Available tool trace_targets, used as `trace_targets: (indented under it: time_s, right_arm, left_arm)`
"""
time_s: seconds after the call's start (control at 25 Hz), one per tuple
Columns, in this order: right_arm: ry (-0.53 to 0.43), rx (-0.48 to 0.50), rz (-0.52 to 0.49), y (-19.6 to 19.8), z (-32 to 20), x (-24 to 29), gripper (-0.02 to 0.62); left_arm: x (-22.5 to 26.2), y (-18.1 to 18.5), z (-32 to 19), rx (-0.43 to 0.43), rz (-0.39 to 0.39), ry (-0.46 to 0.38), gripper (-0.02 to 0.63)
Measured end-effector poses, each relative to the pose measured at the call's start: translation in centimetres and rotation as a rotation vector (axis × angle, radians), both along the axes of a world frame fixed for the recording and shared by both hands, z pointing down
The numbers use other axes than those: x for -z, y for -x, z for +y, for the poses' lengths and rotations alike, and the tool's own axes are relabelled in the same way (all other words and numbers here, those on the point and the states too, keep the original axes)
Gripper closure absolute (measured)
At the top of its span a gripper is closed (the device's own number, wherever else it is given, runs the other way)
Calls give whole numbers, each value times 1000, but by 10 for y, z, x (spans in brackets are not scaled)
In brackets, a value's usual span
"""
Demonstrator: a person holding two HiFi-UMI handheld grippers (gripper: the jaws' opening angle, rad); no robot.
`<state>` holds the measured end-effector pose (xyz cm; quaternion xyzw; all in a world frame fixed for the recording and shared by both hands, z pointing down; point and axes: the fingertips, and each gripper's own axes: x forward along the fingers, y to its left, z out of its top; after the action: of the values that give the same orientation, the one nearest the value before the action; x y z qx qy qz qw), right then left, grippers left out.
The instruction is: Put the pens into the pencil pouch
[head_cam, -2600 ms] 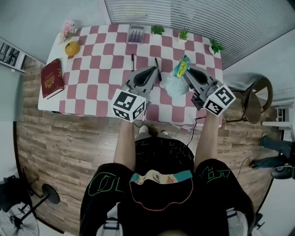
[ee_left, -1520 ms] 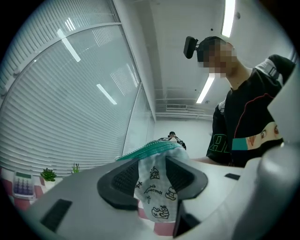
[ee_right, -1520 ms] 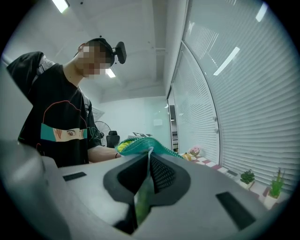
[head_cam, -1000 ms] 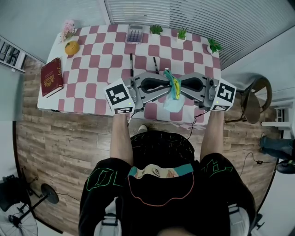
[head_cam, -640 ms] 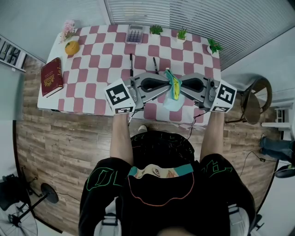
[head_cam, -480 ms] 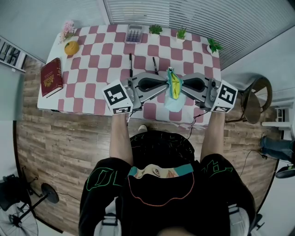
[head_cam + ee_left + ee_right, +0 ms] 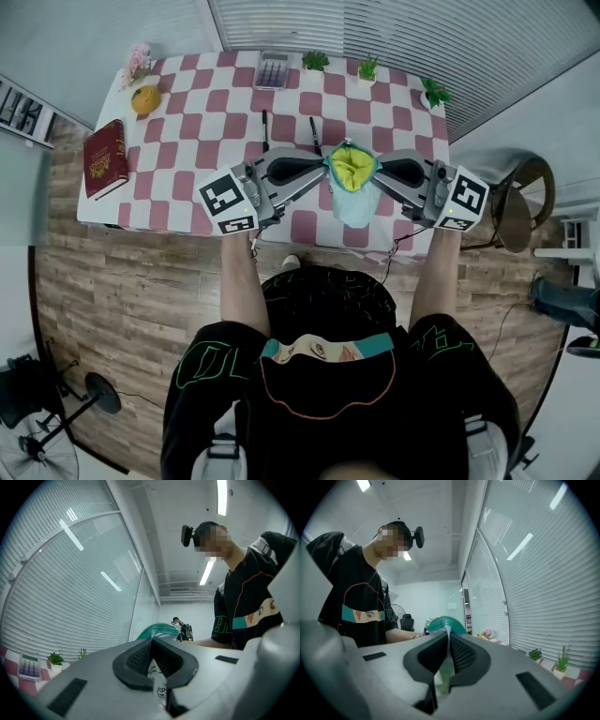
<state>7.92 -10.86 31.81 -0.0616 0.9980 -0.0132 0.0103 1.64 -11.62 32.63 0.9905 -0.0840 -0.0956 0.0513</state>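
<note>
Gripping the pencil pouch (image 7: 353, 192) by opposite sides of its rim, left gripper (image 7: 324, 166) and right gripper (image 7: 380, 167) both clenched on fabric, mouth stretched open and facing up above the table (image 7: 187, 141). Leaving left pen (image 7: 265, 129) and right pen (image 7: 314, 131) flat just beyond the pouch, long axes running away from the person, closer to the left gripper, so probably the one to release and reach

The pencil pouch (image 7: 353, 190) is hanging over the worktop's (image 7: 197, 141) near edge, between the left gripper (image 7: 322, 166) and the right gripper (image 7: 382, 167). Just behind them, the left pen (image 7: 265, 127) and the right pen (image 7: 312, 128) are lying side by side on the worktop. A calculator (image 7: 273, 67) is sitting at the far edge, and a book (image 7: 105, 159) is lying at the left end.
</note>
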Motion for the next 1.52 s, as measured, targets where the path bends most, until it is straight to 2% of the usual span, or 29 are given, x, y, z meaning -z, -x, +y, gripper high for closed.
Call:
trace_targets:
  time_s: [0.24,0.52,0.8,0.96,1.08,1.28,1.52]
  right_arm:
    - [5,-31,-15,-16,-1,-1,581]
    - [27,-35,-6,-12,-2,-9,581]
    - [87,-117,-51,-14,-17,-14,575]
    - [92,-126,-43,-7,-17,-20,575]
    - [100,-147,-34,-2,-20,-27,575]
    - [146,-238,-10,1,-35,-39,575]
    - [267,-443,145,0,-72,-81,575]
  left_arm:
    - [0,27,-6,73,35,15,611]
    - [-3,33,-8,108,39,24,609]
    - [-2,47,-7,152,53,38,609]
    - [-9,58,-4,186,24,51,609]
    - [-17,64,-1,208,-32,60,609]
    - [-27,66,6,216,-85,74,609]
    - [-41,68,11,225,-138,94,609]
